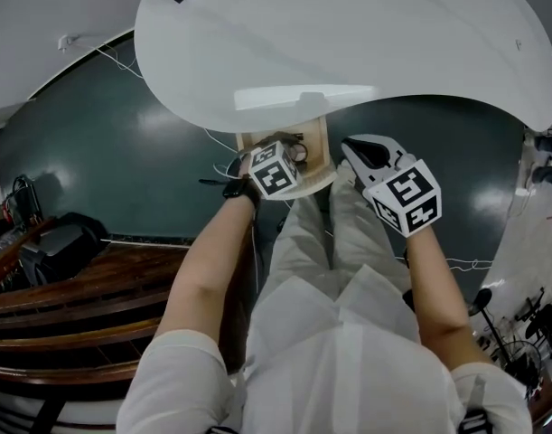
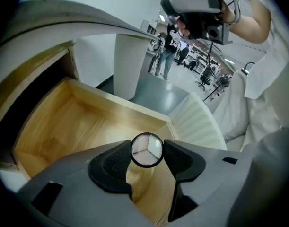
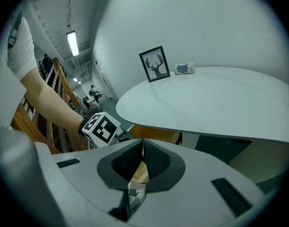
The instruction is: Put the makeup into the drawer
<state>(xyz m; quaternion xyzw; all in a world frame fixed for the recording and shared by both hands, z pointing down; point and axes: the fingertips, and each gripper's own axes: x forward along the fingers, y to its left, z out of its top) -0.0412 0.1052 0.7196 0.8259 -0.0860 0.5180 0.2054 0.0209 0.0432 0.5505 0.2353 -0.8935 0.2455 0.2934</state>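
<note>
A round makeup compact (image 2: 146, 150) with a black rim and a three-part pale face sits between the pads of my left gripper (image 2: 146, 156), which is shut on it. It hangs over the open wooden drawer (image 2: 64, 122), whose inside shows nothing in it. In the head view the left gripper (image 1: 288, 156) is above the drawer (image 1: 324, 163), which is pulled out from under the white table (image 1: 348, 43). My right gripper (image 1: 359, 149) is just right of the drawer. Its pads (image 3: 153, 159) meet with nothing between them.
A framed deer picture (image 3: 155, 64) and a small box (image 3: 184, 68) stand at the far side of the white table (image 3: 215, 98). The table's white leg (image 2: 130, 65) rises behind the drawer. Dark wooden steps (image 1: 68, 306) lie at the left. The person's legs are directly below the drawer.
</note>
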